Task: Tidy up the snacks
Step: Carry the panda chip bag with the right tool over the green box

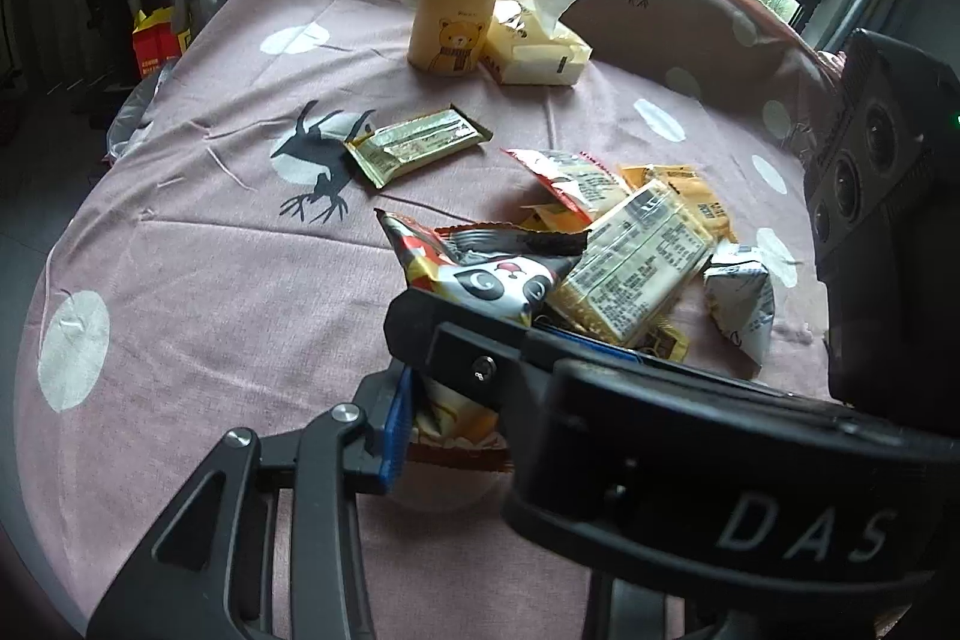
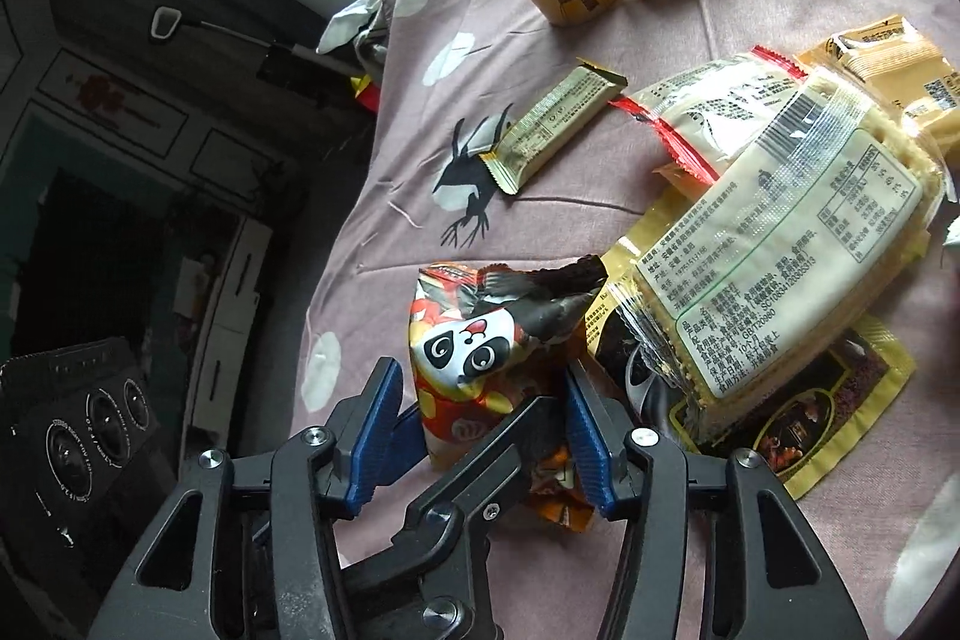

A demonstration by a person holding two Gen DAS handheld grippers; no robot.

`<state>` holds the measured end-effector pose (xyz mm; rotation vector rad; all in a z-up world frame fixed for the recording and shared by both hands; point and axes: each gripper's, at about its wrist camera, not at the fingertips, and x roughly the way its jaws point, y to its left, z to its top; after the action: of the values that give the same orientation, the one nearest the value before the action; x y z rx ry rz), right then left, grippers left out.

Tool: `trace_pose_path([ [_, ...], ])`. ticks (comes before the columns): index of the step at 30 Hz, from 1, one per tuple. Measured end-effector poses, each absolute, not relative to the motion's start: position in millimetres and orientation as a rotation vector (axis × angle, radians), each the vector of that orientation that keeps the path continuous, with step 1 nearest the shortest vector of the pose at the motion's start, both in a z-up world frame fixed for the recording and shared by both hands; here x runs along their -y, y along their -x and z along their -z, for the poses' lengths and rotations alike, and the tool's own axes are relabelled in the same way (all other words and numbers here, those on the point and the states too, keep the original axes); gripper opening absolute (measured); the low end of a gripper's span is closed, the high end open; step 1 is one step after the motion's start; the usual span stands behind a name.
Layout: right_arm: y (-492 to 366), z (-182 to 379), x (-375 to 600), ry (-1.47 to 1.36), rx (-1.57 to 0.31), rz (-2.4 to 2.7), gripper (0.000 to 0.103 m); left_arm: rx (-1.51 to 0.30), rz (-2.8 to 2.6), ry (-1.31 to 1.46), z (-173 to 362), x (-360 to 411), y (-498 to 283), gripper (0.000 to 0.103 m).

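A crumpled panda snack packet [image 1: 498, 280] [image 2: 474, 340] lies at the near edge of a heap of snacks. My left gripper [image 1: 444, 400] is shut on its lower part: one blue pad [image 1: 396, 430] presses its side, and the right wrist view shows the other black finger [image 2: 480, 460] against the opposite side. My right gripper [image 2: 480, 394] straddles the same packet and the left fingers. Its blue pads [image 2: 378, 424] stand apart from the wrapper, so it is open. In the left wrist view its finger [image 1: 468, 352] crosses in front and hides my left gripper's other finger.
The heap holds a clear cracker pack [image 1: 636, 268] [image 2: 780, 268], a red-edged packet [image 1: 576, 178], yellow packets [image 1: 690, 196] and a white pouch [image 1: 744, 298]. A gold bar [image 1: 414, 148] lies apart. Behind stand a yellow bear bottle [image 1: 450, 16] and a tissue pack [image 1: 534, 52]. The pink tablecloth [image 1: 210, 280] drops off at left.
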<state>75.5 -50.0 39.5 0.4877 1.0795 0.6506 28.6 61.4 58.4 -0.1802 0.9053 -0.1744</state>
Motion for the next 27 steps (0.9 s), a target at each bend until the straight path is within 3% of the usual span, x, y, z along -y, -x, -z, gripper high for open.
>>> trace_pose_path([
  [27,17,-131,169,-0.541,-0.772,-0.458,0.056,-0.623,0.486,0.041,-143,51,37,0.032],
])
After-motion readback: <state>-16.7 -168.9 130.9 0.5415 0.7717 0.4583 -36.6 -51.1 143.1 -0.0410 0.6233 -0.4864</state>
